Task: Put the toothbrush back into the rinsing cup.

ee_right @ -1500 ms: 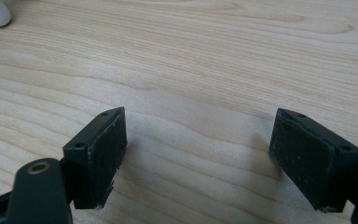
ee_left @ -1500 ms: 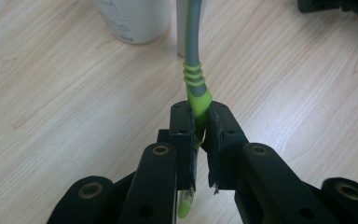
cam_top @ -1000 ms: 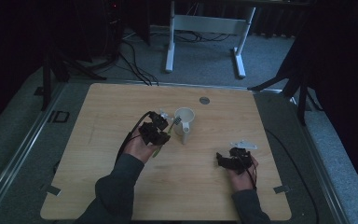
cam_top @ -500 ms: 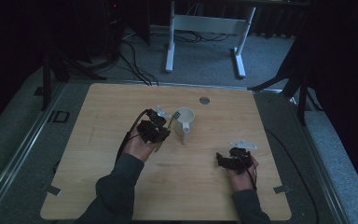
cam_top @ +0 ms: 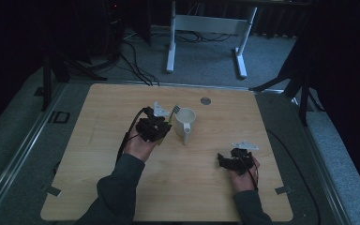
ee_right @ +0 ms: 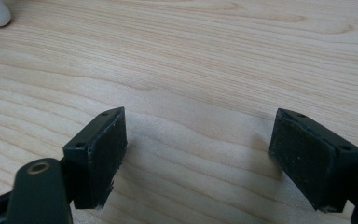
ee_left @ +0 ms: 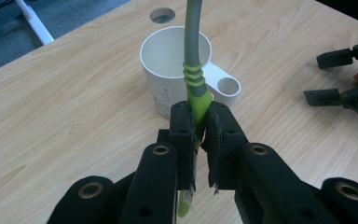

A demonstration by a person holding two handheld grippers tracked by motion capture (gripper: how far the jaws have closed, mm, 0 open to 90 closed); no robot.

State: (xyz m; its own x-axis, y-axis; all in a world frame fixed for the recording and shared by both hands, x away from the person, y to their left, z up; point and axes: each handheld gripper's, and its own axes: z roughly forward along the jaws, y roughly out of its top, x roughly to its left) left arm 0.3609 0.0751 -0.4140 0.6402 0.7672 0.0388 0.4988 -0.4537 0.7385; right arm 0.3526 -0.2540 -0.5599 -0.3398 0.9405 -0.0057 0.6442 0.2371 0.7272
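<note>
- Overhead, a light wooden table fills the middle of the high view, with a person's two forearms in dark sleeves coming in from the bottom edge.
- Left gripper: held over the table's middle, just left of a white cup. Its jaws are closed tight on the green handle of a utensil.
- Seen from the left gripper view, the utensil's handle turns from green to grey and rises upright in front of the cup, passing across its open mouth. In the high view its far tip sits just beside the cup's rim.
- White cup: standing upright on the table, with a flat handle that has a round hole in it, pointing toward the person.
- Right gripper: low over the table near its right front, well apart from the cup. Its jaws are spread wide with nothing between them, only bare wood grain.
- A small round hole lies in the table beyond the cup.
</note>
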